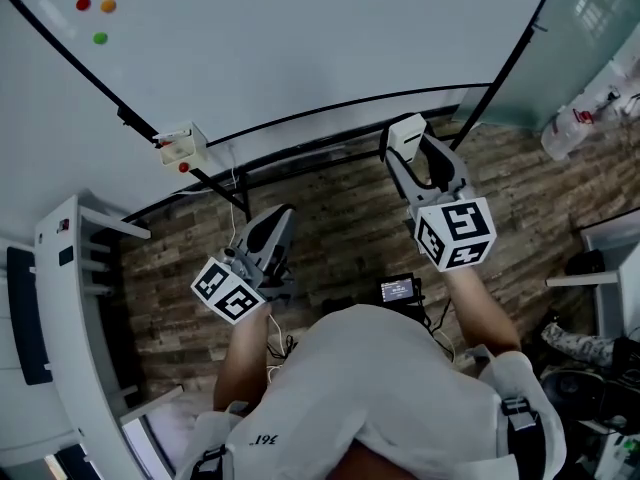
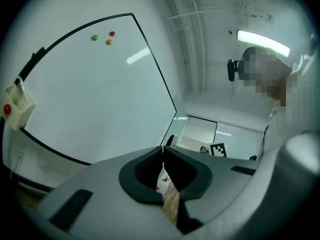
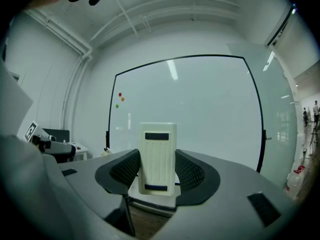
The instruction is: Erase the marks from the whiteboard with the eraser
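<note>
The eraser point(image 3: 157, 151) is clamped between the jaws of the right gripper point(image 3: 157, 176), which are closed on its two long sides. Its long axis runs along the jaws and stands upright at the centre of the right gripper view. In the head view the eraser point(image 1: 405, 133) shows right of centre, just below the lower frame of the whiteboard point(image 1: 300, 48).

The whiteboard point(image 3: 205, 109) lies straight ahead of the eraser and apart from it; there is no contact. The right gripper point(image 1: 410, 158) is the nearer of the two to the board. The coming move probably calls for a forward advance until the eraser's face meets the surface.

No drawn marks can be made out on the board in any view. Only three magnets point(image 1: 97, 16) show, in the upper left of the head view.

The left gripper point(image 1: 283, 218) sits left of centre, lower in the frame. Its jaws are closed tip to tip and hold nothing; only the floor point(image 1: 345, 223) shows through the gap behind the tips.

A holder point(image 1: 182, 146) hangs on the board's lower frame, left of centre. It lies well apart from the eraser. Nothing stands between the eraser and the board.
</note>
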{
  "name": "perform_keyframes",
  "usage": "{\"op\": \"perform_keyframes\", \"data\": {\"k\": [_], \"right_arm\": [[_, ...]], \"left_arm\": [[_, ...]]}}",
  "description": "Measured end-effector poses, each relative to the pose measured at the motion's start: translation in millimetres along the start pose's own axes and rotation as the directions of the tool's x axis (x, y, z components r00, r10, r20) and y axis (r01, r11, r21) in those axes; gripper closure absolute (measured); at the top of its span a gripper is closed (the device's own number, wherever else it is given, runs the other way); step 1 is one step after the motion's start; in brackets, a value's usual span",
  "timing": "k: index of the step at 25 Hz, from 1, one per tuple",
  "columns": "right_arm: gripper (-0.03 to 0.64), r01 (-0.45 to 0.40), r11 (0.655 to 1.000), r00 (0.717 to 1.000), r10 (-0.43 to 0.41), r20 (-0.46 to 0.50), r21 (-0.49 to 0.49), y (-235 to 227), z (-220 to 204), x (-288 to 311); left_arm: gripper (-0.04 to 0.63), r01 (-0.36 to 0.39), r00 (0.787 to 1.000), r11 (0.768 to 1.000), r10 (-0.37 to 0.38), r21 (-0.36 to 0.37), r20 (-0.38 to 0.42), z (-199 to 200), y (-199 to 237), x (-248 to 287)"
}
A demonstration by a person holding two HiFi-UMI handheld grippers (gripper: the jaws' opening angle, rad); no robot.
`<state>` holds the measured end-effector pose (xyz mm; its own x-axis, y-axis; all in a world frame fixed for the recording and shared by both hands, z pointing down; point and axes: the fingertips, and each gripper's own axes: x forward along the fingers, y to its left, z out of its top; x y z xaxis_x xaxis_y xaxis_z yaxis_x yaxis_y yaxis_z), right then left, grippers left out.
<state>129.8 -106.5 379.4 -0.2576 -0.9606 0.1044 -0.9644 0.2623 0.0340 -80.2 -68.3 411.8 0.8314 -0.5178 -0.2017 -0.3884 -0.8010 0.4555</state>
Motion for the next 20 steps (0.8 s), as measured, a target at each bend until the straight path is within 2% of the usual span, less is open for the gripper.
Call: {"op": "perform_keyframes", "data": {"k": [8,20], "right_arm": [[0.377,-0.032,0.999,0.999,0.033,-0.026,0.024,-32.8,-16.3,-20.4],[0.377,-0.075,0.995,0.996,0.079,-0.050,0.068,-45.9,-32.7,-20.8]], "left_arm": [[0.581,-0.021,1.000,1.000,0.021,-0.011,-0.005,-26.4,-25.4,25.0],[0.581,-0.047,0.999,0.999,0.047,-0.009,-0.011,-39.3,-31.3,36.1]]}}
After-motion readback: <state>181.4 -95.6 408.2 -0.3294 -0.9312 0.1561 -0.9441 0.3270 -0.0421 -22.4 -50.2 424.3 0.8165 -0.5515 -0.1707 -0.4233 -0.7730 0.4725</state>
